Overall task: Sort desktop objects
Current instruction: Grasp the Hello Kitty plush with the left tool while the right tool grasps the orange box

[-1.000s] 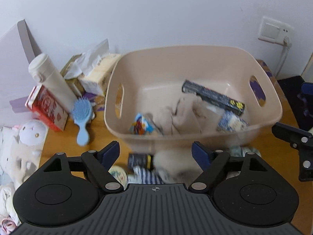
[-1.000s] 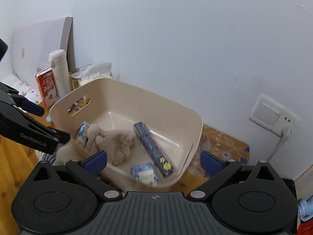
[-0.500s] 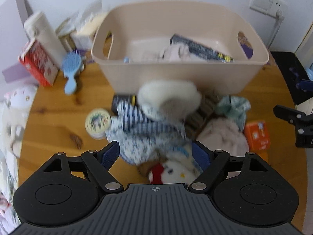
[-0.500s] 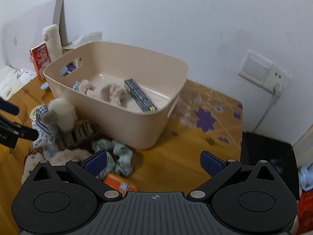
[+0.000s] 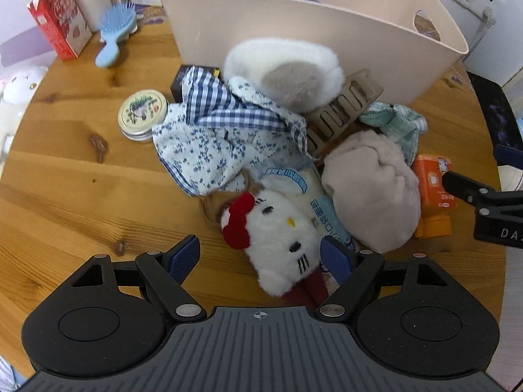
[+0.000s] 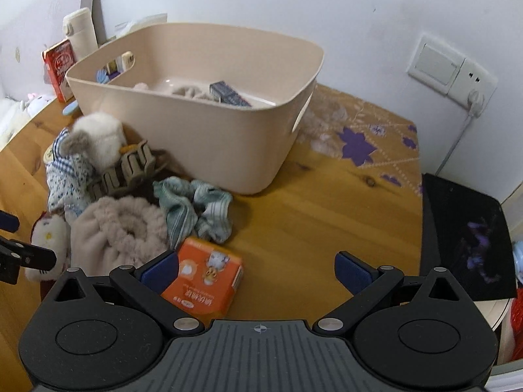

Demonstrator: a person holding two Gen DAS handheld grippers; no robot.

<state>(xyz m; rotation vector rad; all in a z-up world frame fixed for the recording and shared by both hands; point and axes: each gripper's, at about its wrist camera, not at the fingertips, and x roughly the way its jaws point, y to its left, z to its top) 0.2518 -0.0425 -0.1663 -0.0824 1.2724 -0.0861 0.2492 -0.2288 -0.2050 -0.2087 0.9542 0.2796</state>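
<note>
While a few things already lie in the beige tub, most clutter left at its 6 o'clock on tabletop; left tongs spread around cat plush, right tongs spread, empty.

Plush toy lies before the bin.

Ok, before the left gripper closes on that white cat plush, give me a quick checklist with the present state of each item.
1. Left gripper jaws open: ok.
2. White cat plush between the jaws: ok, though off-centre, nearer the right-hand one.
3. Nothing else in the grasp: not ok, a blue-printed packet lies under the plush.
4. Right gripper empty, open: ok.
5. Beige basket has room: ok.
6. Plush free of the checked cloth: cannot tell.
</note>
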